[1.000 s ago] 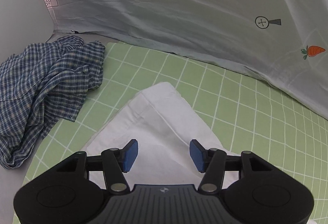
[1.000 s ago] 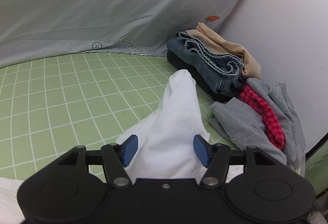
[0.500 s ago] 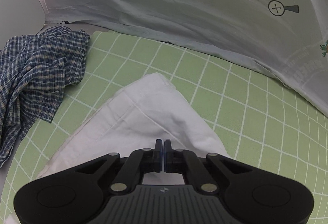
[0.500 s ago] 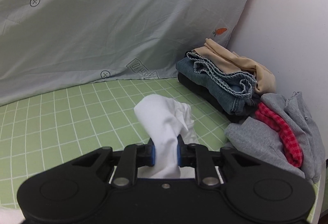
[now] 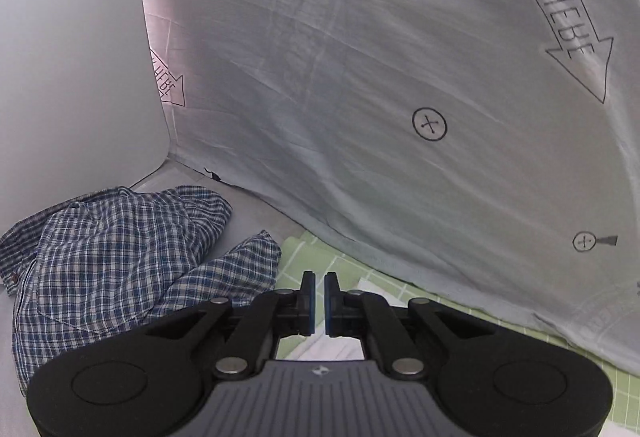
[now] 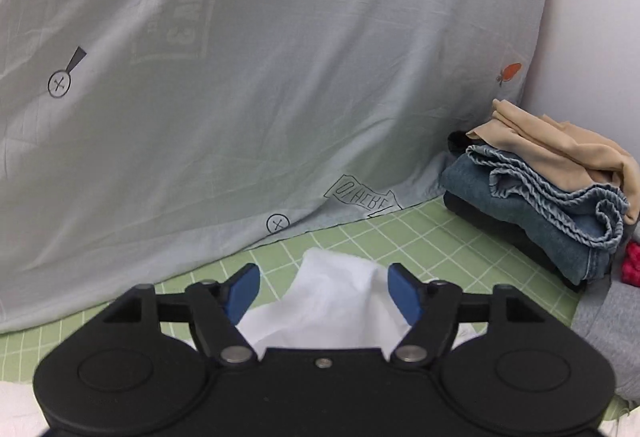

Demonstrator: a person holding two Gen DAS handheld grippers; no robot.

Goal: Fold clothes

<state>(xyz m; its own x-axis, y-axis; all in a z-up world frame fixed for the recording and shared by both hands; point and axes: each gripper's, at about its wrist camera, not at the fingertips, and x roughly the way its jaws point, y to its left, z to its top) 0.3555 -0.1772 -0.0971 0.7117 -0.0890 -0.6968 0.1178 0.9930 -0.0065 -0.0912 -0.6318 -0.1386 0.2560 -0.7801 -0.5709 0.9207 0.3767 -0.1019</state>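
The white garment [image 6: 332, 301] lies bunched on the green checked mat [image 6: 440, 249], with a peak rising between the fingers of my right gripper [image 6: 324, 291]. That gripper is open and its blue pads stand clear of the cloth. In the left wrist view my left gripper [image 5: 319, 301] is shut down to a thin slit, tilted up toward the backdrop. No cloth shows between its tips. A patch of the white garment [image 5: 332, 351] shows under its fingers, and another bit to their right.
A crumpled blue plaid shirt [image 5: 108, 257] lies left of the left gripper, partly off the mat [image 5: 308, 249]. A stack of folded clothes [image 6: 540, 197] stands at the back right, with a grey garment [image 6: 600, 317] beside it. A pale printed sheet [image 5: 360, 117] hangs behind.
My right gripper, shut on the white garment half a second ago, has opened and the cloth has dropped. The left gripper stayed shut, rose and tipped upward toward the backdrop.
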